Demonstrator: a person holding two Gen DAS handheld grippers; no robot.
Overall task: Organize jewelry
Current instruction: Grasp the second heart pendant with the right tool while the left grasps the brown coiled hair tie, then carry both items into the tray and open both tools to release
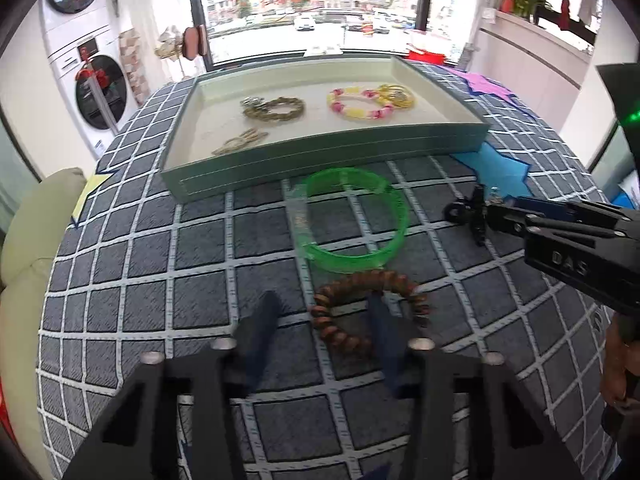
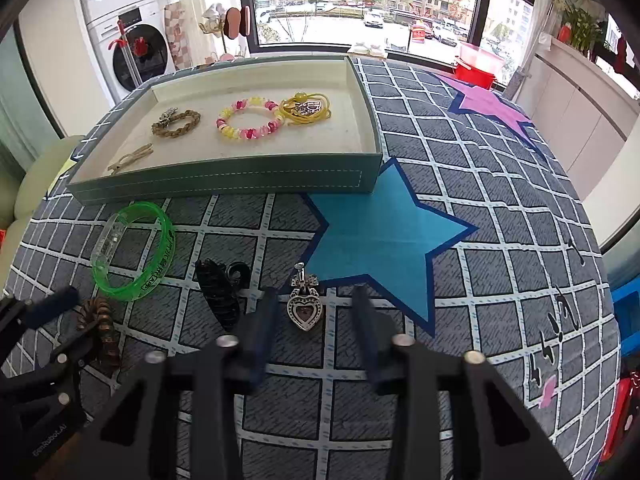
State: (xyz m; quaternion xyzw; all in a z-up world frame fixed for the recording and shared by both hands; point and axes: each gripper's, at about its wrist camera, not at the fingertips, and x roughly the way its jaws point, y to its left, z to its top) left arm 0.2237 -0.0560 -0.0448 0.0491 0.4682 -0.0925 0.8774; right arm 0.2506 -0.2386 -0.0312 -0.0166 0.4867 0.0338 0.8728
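A brown spiral bracelet (image 1: pixel 370 308) lies on the checked cloth; my left gripper (image 1: pixel 324 308) is open, its right finger inside the ring and its left finger outside, straddling the band. A green bangle (image 1: pixel 354 220) lies just beyond it. My right gripper (image 2: pixel 316 300) is open, its fingers on either side of a silver heart pendant (image 2: pixel 305 308). A black hair claw (image 2: pixel 222 290) lies to the pendant's left. The teal tray (image 2: pixel 224 184) holds a woven bracelet (image 2: pixel 176 122), a pink-yellow bead bracelet (image 2: pixel 248 120), a yellow cord piece (image 2: pixel 306 109) and a beige bow (image 2: pixel 130 158).
A blue star (image 2: pixel 384 236) and a purple star (image 2: pixel 488 104) are printed on the cloth. A cushion (image 1: pixel 36 220) sits off the left edge. A washer (image 2: pixel 132 36) and a window stand behind the table.
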